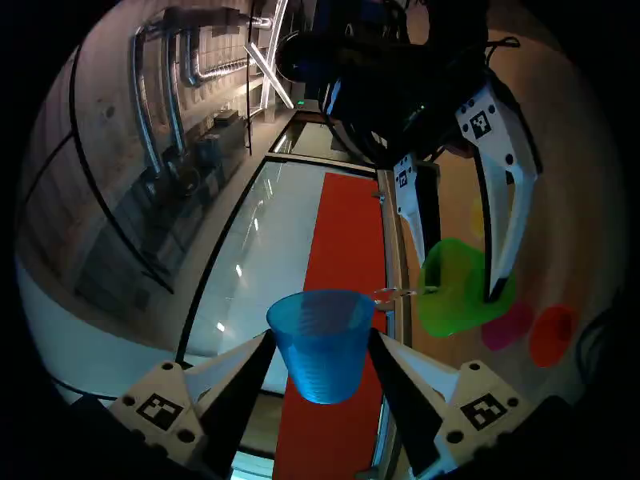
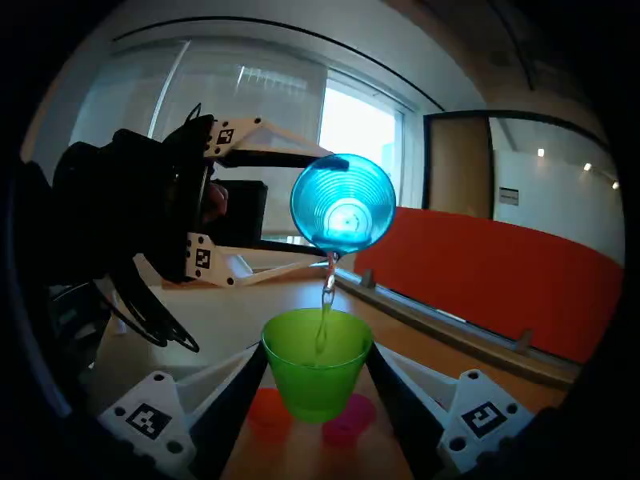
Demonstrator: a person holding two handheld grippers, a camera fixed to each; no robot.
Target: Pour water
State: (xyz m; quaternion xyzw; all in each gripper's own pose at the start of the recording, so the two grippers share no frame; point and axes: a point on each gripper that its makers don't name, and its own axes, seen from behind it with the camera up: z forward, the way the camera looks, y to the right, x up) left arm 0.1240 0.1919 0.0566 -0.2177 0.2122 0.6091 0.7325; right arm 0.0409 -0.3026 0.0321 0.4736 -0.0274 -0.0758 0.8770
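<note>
My left gripper [image 1: 320, 340] is shut on a translucent blue cup [image 1: 324, 360], which is tipped over. A thin stream of water [image 2: 326, 292] runs from the rim of the blue cup [image 2: 342, 204] down into a green cup [image 2: 316, 376]. My right gripper [image 2: 318, 352] is shut on the green cup and holds it upright just below the blue one. In the left gripper view the green cup [image 1: 452, 292] sits between the white fingers of the right gripper [image 1: 462, 282]. In the right gripper view the left gripper [image 2: 324, 206] reaches in from the left, held by a dark-gloved hand [image 2: 120, 216].
A pink cup [image 2: 350, 419] and an orange cup [image 2: 268, 410] stand on the wooden table [image 2: 232, 320] under the green cup. A red panel [image 2: 512, 272] runs along the table's far edge, with large windows [image 2: 360, 136] behind it.
</note>
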